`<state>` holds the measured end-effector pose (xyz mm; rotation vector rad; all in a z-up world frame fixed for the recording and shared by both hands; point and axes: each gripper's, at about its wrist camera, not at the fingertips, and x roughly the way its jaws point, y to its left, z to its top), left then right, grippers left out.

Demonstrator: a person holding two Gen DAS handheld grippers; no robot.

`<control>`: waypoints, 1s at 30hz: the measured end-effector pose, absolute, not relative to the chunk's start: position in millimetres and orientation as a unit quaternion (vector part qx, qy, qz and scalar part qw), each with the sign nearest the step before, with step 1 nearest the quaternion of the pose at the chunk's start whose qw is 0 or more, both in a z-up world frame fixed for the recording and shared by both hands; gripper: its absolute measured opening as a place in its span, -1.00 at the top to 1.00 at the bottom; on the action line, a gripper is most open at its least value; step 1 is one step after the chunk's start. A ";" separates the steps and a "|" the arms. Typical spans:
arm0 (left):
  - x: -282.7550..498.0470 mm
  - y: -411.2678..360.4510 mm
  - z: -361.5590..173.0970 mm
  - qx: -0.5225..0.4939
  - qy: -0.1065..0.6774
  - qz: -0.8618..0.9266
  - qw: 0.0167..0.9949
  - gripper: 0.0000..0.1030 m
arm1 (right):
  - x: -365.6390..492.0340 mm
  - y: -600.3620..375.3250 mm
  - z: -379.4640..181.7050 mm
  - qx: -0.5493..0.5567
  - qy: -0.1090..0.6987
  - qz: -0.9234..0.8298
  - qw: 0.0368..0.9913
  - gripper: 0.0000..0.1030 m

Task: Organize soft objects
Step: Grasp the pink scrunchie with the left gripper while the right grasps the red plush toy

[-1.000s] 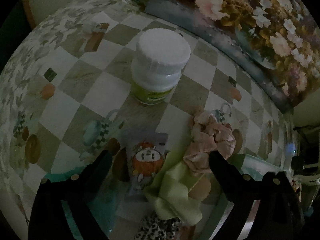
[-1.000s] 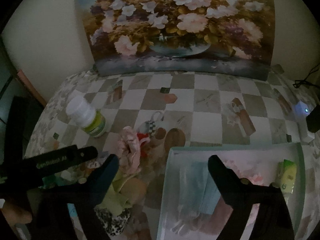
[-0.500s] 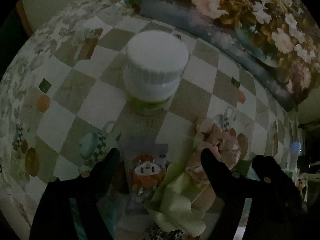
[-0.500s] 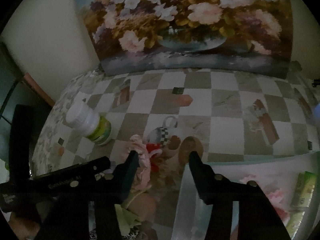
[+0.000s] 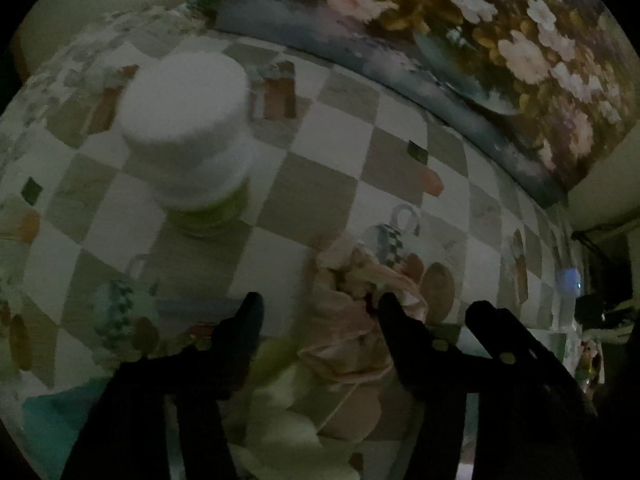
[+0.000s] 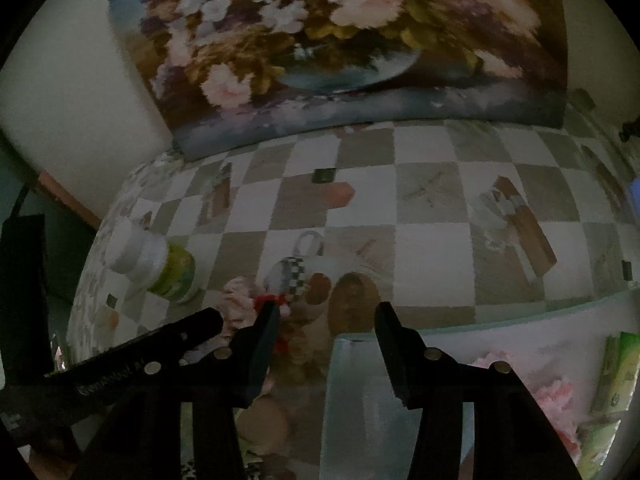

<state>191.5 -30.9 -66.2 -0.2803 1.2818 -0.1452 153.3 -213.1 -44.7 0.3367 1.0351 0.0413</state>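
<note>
Left wrist view: the left gripper [image 5: 316,312] is closing around the crumpled pink fabric scrunchie [image 5: 352,320], pads not pressing yet, white-capped plastic jar [image 5: 188,136] behind it. Right wrist view: the right gripper [image 6: 326,320] sits half-open over the checkered tablecloth [image 6: 432,240], gripping nothing, clear plastic bin [image 6: 360,400] below

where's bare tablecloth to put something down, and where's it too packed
Free: the wide checked stretch of the table between the flower painting and the clear bin, to the right of the white bottle. Crowded: the near left corner, where the pink scrunchie, green cloth and both claws meet.
</note>
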 end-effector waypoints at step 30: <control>178.1 -19.1 -49.4 -0.158 0.579 -0.094 0.794 0.85 | 153.1 -214.6 -44.8 0.162 0.494 0.017 0.854 -0.01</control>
